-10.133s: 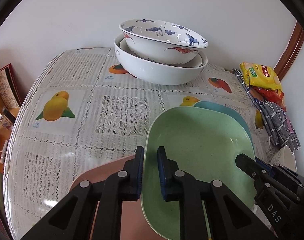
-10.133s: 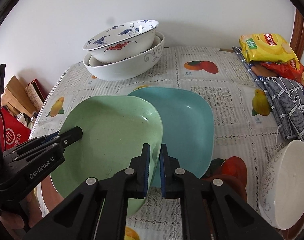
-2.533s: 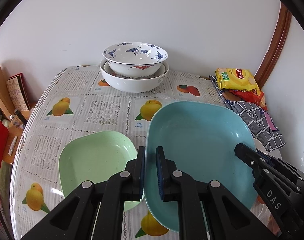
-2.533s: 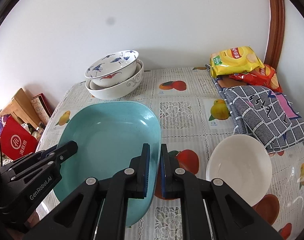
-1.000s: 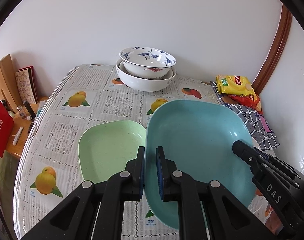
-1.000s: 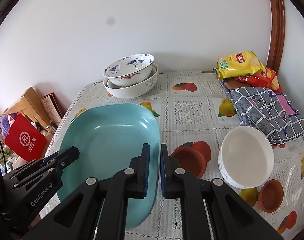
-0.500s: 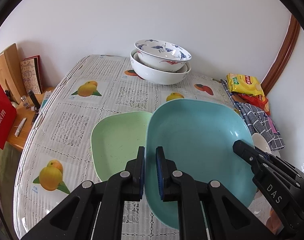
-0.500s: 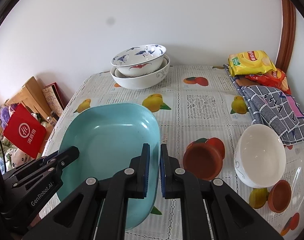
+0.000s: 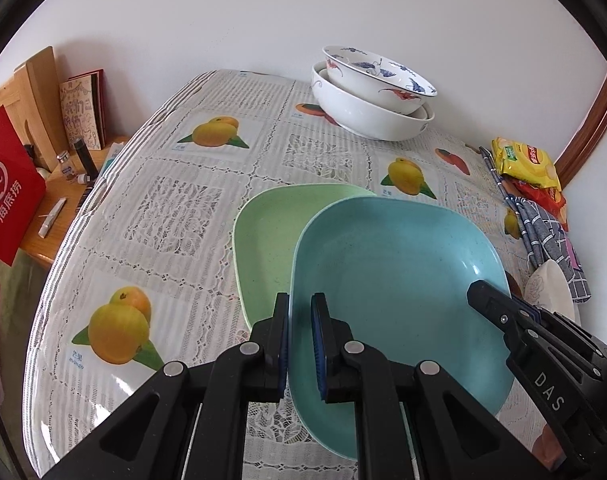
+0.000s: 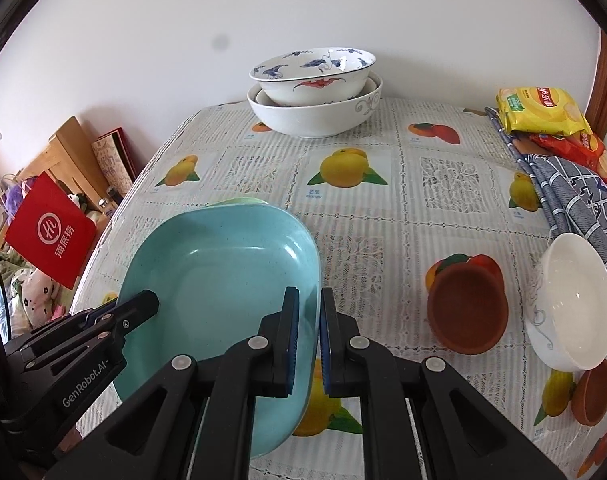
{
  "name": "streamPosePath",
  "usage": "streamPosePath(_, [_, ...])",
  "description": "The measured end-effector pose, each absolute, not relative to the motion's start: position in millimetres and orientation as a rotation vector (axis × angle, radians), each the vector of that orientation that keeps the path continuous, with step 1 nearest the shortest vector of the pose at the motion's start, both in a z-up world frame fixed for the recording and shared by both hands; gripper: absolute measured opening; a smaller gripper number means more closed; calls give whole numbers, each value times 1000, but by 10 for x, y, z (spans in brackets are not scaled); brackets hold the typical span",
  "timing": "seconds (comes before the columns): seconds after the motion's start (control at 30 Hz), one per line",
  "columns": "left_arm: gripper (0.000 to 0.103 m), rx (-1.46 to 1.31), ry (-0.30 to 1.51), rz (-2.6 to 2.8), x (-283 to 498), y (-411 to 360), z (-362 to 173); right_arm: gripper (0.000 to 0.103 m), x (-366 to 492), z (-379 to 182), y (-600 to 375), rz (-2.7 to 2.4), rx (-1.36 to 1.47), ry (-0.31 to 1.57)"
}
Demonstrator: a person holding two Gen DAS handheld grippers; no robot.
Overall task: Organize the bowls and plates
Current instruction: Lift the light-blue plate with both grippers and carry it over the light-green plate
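A square teal plate (image 9: 399,264) (image 10: 223,280) hangs above the table, held at two sides. My left gripper (image 9: 300,344) is shut on its near left rim and my right gripper (image 10: 308,336) is shut on its right rim. Under it lies a green plate (image 9: 263,232) on the tablecloth; in the right wrist view only a sliver of the green plate (image 10: 239,201) shows past the teal one. The teal plate overlaps the green one's right half. Stacked white bowls (image 9: 371,100) (image 10: 315,96) with blue and red bird patterns stand at the far edge by the wall.
A brown clay bowl (image 10: 467,312), a white bowl (image 10: 571,300) and a small clay dish (image 10: 591,392) sit on the right. A checked cloth (image 10: 575,192) and snack bags (image 10: 539,110) lie at the far right. Off the table's left edge are a red bag (image 9: 7,184) and wooden furniture.
Both grippers have carried the teal plate leftward and lower, so it now covers more of the green plate. The table looks nearer.
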State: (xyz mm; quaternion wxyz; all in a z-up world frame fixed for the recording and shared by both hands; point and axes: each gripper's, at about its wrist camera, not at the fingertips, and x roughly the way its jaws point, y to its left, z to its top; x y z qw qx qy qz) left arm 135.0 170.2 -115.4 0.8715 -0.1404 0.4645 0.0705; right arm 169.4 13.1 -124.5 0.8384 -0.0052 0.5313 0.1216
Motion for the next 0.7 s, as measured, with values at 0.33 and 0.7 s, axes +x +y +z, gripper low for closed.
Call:
streamPosePath(0.33, [11, -313, 989, 176, 1427, 1845, -1253, 10, 1815, -1365, 277, 283, -21, 1145])
streamPosePath(0.7, [11, -327, 989, 195, 1585, 1947, -1291, 10, 2043, -1435, 382, 308, -32, 1150])
